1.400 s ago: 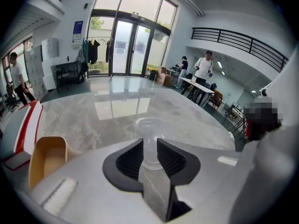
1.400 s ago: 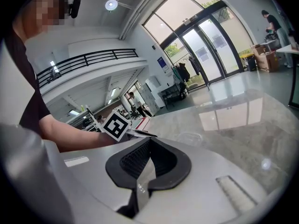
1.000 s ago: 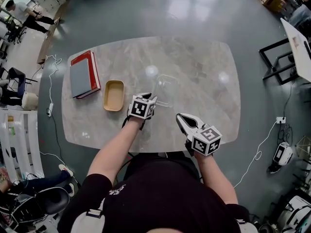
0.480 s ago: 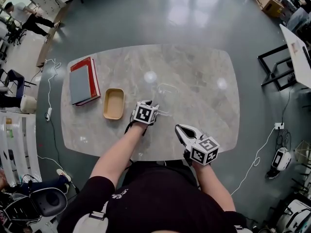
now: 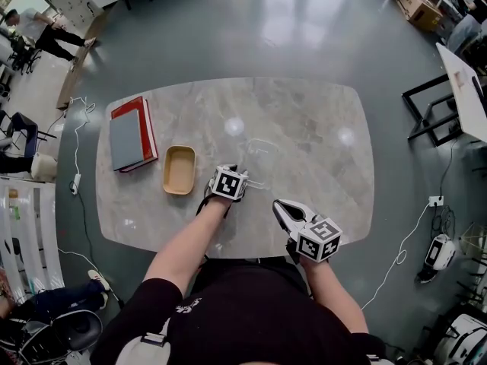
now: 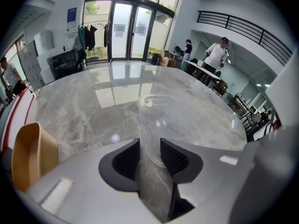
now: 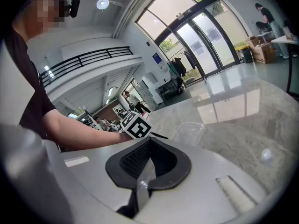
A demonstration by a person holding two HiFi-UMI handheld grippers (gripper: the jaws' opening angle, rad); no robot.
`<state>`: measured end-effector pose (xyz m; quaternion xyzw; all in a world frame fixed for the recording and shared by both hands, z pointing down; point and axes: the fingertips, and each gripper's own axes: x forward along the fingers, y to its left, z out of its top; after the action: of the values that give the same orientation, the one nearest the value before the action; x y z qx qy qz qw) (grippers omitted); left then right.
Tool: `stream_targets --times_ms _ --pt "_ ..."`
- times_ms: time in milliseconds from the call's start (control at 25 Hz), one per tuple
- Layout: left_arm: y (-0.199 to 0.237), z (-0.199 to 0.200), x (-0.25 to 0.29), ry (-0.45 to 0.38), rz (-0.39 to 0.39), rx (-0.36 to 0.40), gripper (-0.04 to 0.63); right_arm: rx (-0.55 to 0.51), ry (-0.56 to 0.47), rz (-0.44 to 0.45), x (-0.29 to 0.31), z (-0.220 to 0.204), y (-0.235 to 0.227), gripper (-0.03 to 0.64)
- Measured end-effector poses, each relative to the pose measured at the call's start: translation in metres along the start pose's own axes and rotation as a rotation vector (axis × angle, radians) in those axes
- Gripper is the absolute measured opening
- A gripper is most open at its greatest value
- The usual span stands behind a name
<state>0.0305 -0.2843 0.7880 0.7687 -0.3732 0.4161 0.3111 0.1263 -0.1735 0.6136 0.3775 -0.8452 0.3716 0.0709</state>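
Note:
A clear plastic container (image 5: pixel 259 157) rests on the marble table (image 5: pixel 312 139) just ahead of my left gripper (image 5: pixel 233 169). In the left gripper view its near rim (image 6: pixel 150 125) runs down between the jaws, and my left gripper (image 6: pixel 149 154) is shut on it. My right gripper (image 5: pixel 278 204) hovers over the table's near edge, shut, with nothing in it. The right gripper view shows its own jaws (image 7: pixel 148 147) closed, and beyond them the left gripper's marker cube (image 7: pixel 136 125) and the clear container (image 7: pixel 188 132).
A tan oblong tray (image 5: pixel 179 169) lies left of my left gripper, also showing in the left gripper view (image 6: pixel 30 156). A red and grey book (image 5: pixel 131 132) sits at the table's far left. People stand at desks in the hall beyond.
The left gripper has drawn the clear container a little toward the near edge, and its rim now sits higher between the jaws. The right gripper has hardly moved.

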Motion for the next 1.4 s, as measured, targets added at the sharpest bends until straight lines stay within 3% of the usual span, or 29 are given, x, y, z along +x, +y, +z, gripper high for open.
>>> stream_targets --times_ms 240,360,600,960,1400 --pt "-0.007 0.004 -0.006 0.002 0.044 0.172 0.105 0.002 0.003 0.001 0.001 0.002 0.000 0.014" --pt "-0.008 0.003 -0.005 0.005 0.056 0.195 0.095 0.000 0.004 0.005 0.003 0.002 0.003 0.014" --pt "-0.007 0.005 -0.008 0.005 0.015 0.078 0.064 -0.001 0.009 0.002 -0.002 0.004 0.003 0.014" --pt "-0.012 0.010 -0.017 -0.048 -0.004 -0.010 0.063 -0.027 0.022 0.038 -0.006 0.015 0.001 0.014" --pt "-0.019 0.029 -0.082 -0.197 0.033 -0.141 0.063 -0.083 0.061 0.164 -0.006 0.025 0.006 0.014"
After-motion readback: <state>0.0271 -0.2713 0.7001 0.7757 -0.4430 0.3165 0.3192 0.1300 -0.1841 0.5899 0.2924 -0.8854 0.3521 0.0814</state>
